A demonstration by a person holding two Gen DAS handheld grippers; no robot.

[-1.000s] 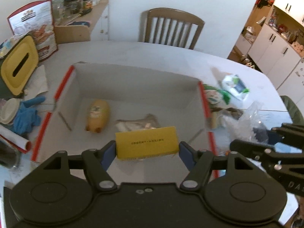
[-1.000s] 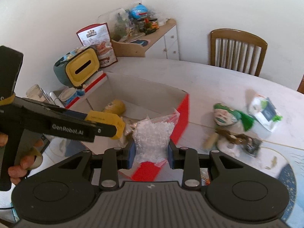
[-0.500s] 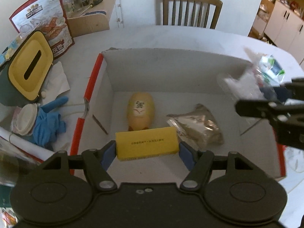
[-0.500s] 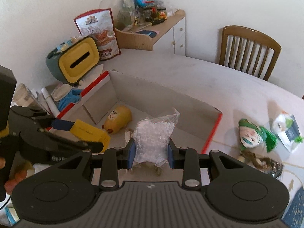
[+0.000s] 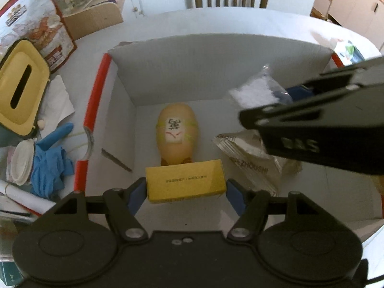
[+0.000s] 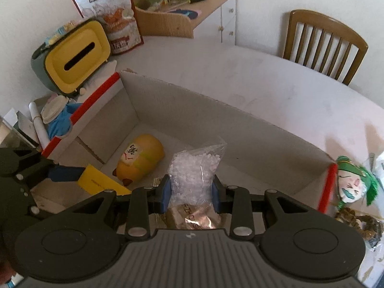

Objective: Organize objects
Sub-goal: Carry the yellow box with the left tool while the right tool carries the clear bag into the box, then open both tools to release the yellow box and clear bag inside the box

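My left gripper [image 5: 186,192] is shut on a yellow box [image 5: 186,183] and holds it above the floor of an open cardboard box with red-taped flaps [image 5: 172,67]. My right gripper [image 6: 191,192] is shut on a clear bag of white pellets [image 6: 195,172] over the same box [image 6: 216,120]. It also shows in the left wrist view, at the right [image 5: 254,91]. Inside lie a yellow plush toy [image 5: 177,134] and a silvery snack packet [image 5: 249,158]. The yellow box also shows in the right wrist view [image 6: 100,183].
Left of the box are a yellow tissue holder [image 5: 20,91], blue gloves [image 5: 50,165] and a snack bag [image 6: 108,16]. Right of the box lie a green-haired mask [image 6: 352,182] and a dark bracelet [image 6: 357,220]. A wooden chair [image 6: 321,43] stands behind the table.
Both grippers have moved forward and down over the cardboard box, each still holding its object. The right gripper now hangs over the snack packet inside the box.
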